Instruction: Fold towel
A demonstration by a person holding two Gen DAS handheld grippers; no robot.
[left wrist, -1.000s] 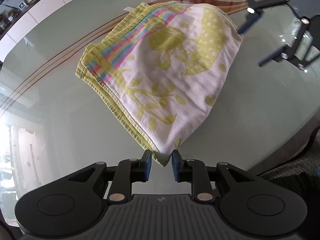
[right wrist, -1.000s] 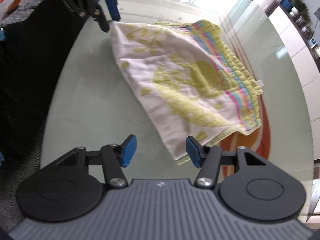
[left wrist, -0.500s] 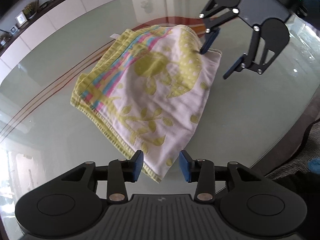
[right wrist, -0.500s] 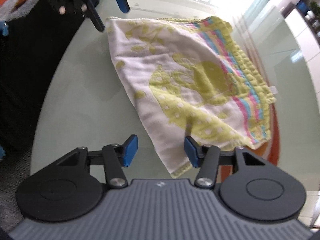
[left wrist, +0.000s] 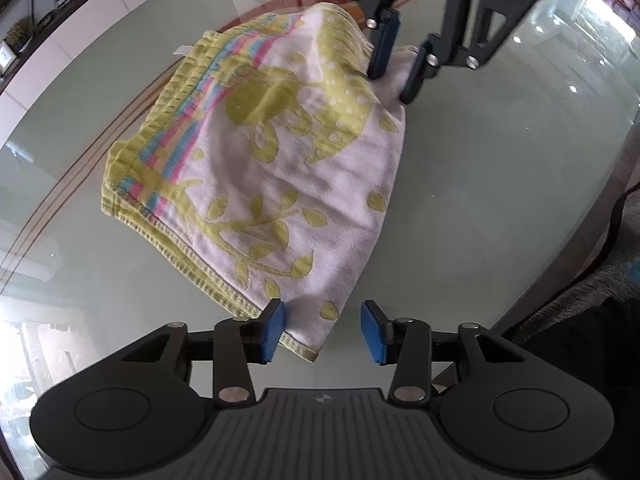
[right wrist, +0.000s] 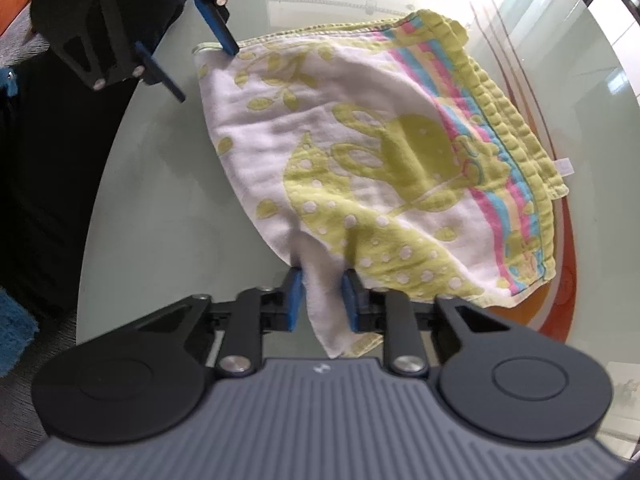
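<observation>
Item, towel [left wrist: 280, 168]: one, folded into several layers, white ground with yellow-green leaf and spotted animal print, pink, blue and yellow stripes along one side, yellow-green ribbed border.
Towel, position: lying on the glass table [left wrist: 500, 184], spread between the two grippers, one corner at each.
Towel, label: one small white tag [right wrist: 565, 166] projecting from the striped edge.
Left gripper [left wrist: 323, 330]: one; blue pads; jaws standing apart and opening. A towel corner lies in the gap, touching the left-hand pad; the other pad is clear of the cloth. Nothing gripped.
Left gripper, far view: seen from the right wrist camera at the towel's far corner [right wrist: 202, 58], one finger tip on the cloth edge, the other well off it.
Right gripper [right wrist: 322, 300]: one; blue pads; jaws narrow and closing, with a bunched fold of white towel between them, both pads against the cloth.
Right gripper, far view: seen from the left wrist camera at the towel's far corner [left wrist: 394, 70], cloth pinched between its fingers.
Table: one, round, pale green glass with curved orange and brown bands [right wrist: 560, 280] under the surface.
Containers: none counted.
Surround: white cabinet fronts [left wrist: 52, 52] past the table; a dark woven fabric surface [left wrist: 592, 304] beside the table edge.
Count: towel 1; grippers 2; table 1; tag 1.
</observation>
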